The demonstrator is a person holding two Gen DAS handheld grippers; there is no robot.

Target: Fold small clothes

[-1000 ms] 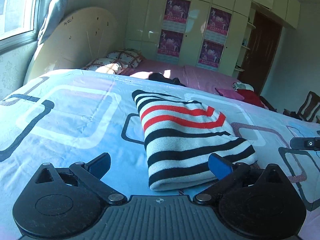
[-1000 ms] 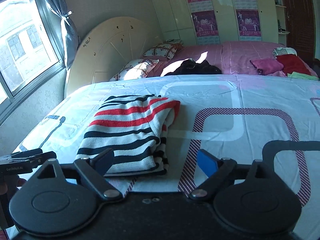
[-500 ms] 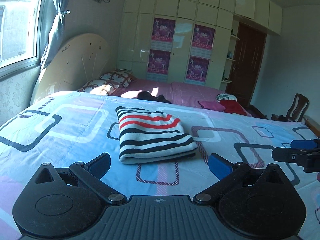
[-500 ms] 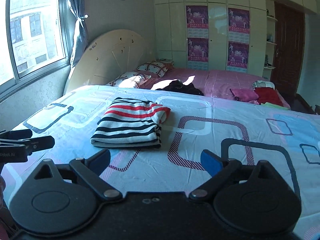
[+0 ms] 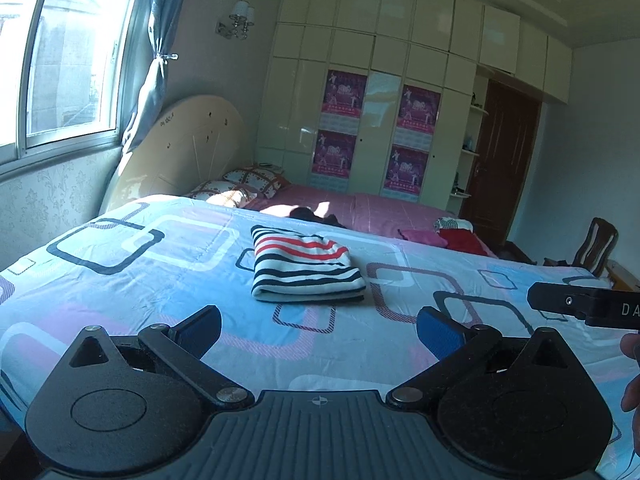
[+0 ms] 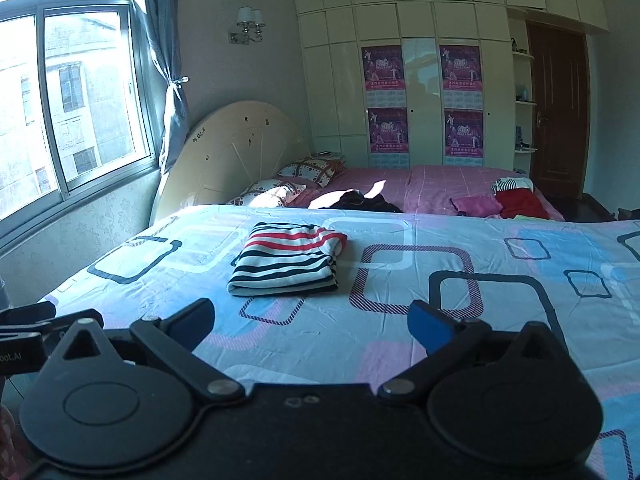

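left wrist view: the left hand-held gripper [image 5: 318,326] hovers over the near part of the bed [image 5: 120,280] with its blue-padded fingers [image 5: 438,330] spread wide and nothing between them. the striped sweater [image 5: 304,266] lies ahead of it, well apart, already folded into a compact block on the patterned sheet, its rounded fold edge facing the camera and the open layers along the right side. at the right margin the black body of the other tool pokes in.

right wrist view: the right hand-held gripper [image 6: 310,318] is likewise wide open and holds nothing, raised above the sheet. the striped sweater [image 6: 288,258] sits ahead and a little left of centre, flat, with stacked edges showing at its right end. beyond the bed, on a pink bed, lie a dark garment [image 6: 366,202] and a red and pink pile [image 6: 508,202].

handling, as a judgement: the knit looks soft, light and limp, thick enough to keep its fold but likely to sag or spill open if lifted by one corner. it should not slip much on the pads. best taken at the closed fold edge, pinching all layers together, one tool at each end, so the block stays square.
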